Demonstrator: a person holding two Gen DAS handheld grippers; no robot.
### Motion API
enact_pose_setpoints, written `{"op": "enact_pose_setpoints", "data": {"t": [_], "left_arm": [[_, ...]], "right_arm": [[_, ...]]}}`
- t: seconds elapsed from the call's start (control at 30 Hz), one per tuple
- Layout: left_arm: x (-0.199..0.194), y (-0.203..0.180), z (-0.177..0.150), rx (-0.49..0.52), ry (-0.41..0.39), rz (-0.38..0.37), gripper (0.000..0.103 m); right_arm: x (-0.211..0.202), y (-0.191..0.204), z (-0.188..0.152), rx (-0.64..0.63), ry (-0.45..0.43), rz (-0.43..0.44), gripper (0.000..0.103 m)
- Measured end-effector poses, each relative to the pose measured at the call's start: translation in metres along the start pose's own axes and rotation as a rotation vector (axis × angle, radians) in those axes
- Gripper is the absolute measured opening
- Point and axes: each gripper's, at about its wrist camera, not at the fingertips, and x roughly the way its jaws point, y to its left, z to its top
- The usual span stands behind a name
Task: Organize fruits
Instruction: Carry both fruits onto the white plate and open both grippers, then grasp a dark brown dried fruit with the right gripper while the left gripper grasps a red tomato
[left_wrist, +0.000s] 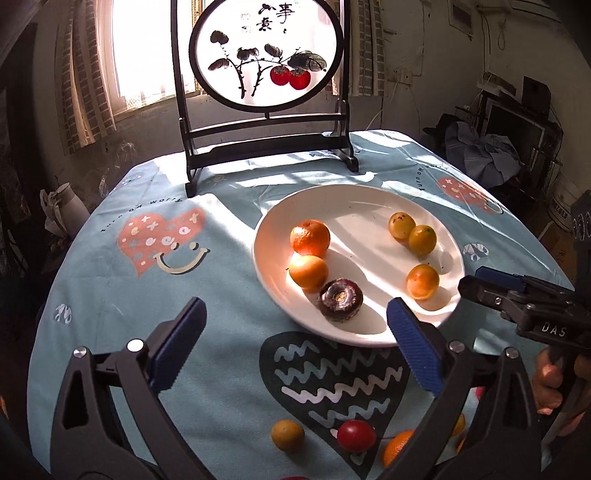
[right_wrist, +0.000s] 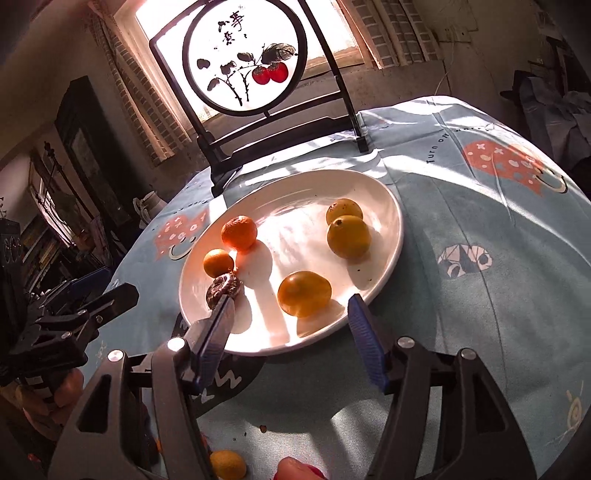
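Now the white plate (left_wrist: 448, 236) sits in the middle of the worktop (left_wrist: 229, 206), on a blue cloth with hearts. Six fruits lie on it. On one side are an orange mandarin (left_wrist: 309, 237), a smaller orange fruit (left_wrist: 308, 272) touching it, and a dark purple fruit (left_wrist: 340, 301) near the front rim. On the other side are three yellow fruits (left_wrist: 422, 240), two of them touching.

More fruit waits off the plate, near the front edge of the worktop: a greenish-yellow fruit (left_wrist: 287, 435), a red fruit (left_wrist: 356, 435) and an orange one (left_wrist: 397, 446) partly hidden behind the tool.

The left gripper (left_wrist: 295, 332) hangs over the cloth in front of the plate. Its jaws are spread very wide and hold nothing. The right gripper (right_wrist: 288, 325) is at the plate's front rim. Its jaws are partly open and empty too; one blue pad sits in front of the dark fruit, but I see no squeeze on it.

These fruits look small, round and light. They will probably roll if pushed. Their skin seems smooth and a bit soft, so a hard squeeze could bruise them. The best way is likely to take one around its fat middle, with a pad on each side, and close gently. The red one may be the softest.
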Motion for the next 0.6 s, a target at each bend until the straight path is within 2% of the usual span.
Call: {"op": "enact_pose_setpoints", "data": {"t": [0.13,0.33,0.5,0.6], "left_arm": [[0.003,0.015,-0.02,-0.033,0.049,0.032,0.1],[-0.011,0.029,-0.032,-0.055,0.017,0.078,0.1],[-0.016,0.039,-0.033,-0.086,0.012,0.091,0.1],[-0.02,0.043,-0.033,-0.105,0.004,0.08,0.1]], "right_arm": [[-0.011,0.003,-0.016,0.017,0.003,0.003,0.064],[-0.032,0.005,-0.039,0.029,-0.018,0.01,0.064],[-0.052,0.003,-0.063,0.046,-0.029,-0.031,0.064],[-0.074,-0.001,-0.08,0.089,-0.046,-0.004,0.064]]}}
